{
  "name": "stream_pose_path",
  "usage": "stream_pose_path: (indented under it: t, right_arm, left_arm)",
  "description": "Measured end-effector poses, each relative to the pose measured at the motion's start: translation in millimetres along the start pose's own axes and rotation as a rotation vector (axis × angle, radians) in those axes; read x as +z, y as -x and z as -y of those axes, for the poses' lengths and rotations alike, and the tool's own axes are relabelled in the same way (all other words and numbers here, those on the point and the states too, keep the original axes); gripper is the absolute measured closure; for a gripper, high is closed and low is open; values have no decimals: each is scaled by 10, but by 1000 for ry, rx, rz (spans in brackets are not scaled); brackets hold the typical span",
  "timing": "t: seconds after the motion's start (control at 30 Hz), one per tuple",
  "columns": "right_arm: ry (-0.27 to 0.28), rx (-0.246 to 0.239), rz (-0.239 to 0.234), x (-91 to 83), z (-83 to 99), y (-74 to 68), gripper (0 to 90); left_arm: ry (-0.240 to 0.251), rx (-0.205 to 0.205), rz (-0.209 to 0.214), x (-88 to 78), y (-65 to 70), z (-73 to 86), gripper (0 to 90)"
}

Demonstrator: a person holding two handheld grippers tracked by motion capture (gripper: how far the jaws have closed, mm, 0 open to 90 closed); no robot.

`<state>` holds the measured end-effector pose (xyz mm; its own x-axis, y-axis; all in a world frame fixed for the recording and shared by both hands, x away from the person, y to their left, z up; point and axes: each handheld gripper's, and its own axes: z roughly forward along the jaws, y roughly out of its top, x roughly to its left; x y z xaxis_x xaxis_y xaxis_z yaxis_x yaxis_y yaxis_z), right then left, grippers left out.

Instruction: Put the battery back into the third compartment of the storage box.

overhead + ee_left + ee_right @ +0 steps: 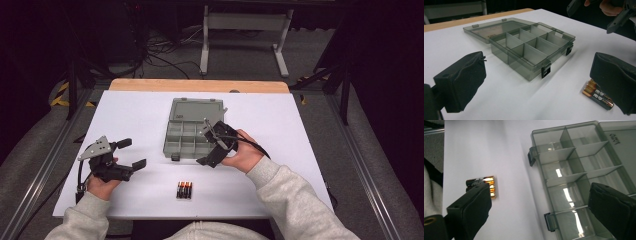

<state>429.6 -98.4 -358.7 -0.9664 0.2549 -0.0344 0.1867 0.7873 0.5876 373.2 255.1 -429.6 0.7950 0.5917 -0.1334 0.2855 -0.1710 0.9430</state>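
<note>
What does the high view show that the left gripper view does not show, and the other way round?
Only the high view takes in the person's sleeves, the floor cables and the left gripper from outside, its jaws open. Only the left gripper view gives a side look at the box's two black latches. Both share the open divided box, the batteries beside it and the right gripper above the white table.
</note>
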Motion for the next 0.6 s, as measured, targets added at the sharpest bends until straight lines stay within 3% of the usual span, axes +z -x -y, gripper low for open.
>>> stream_pose_path:
  t: [0.37,0.6]
  right_arm:
    - [-52,-7,-28,62,10,-107,58]
    - [-67,-37,-36,138,7,-198,58]
  left_arm:
    - [7,-6,-14,-14,-9,-2,12]
    - [18,-6,-20,-19,-10,-2,12]
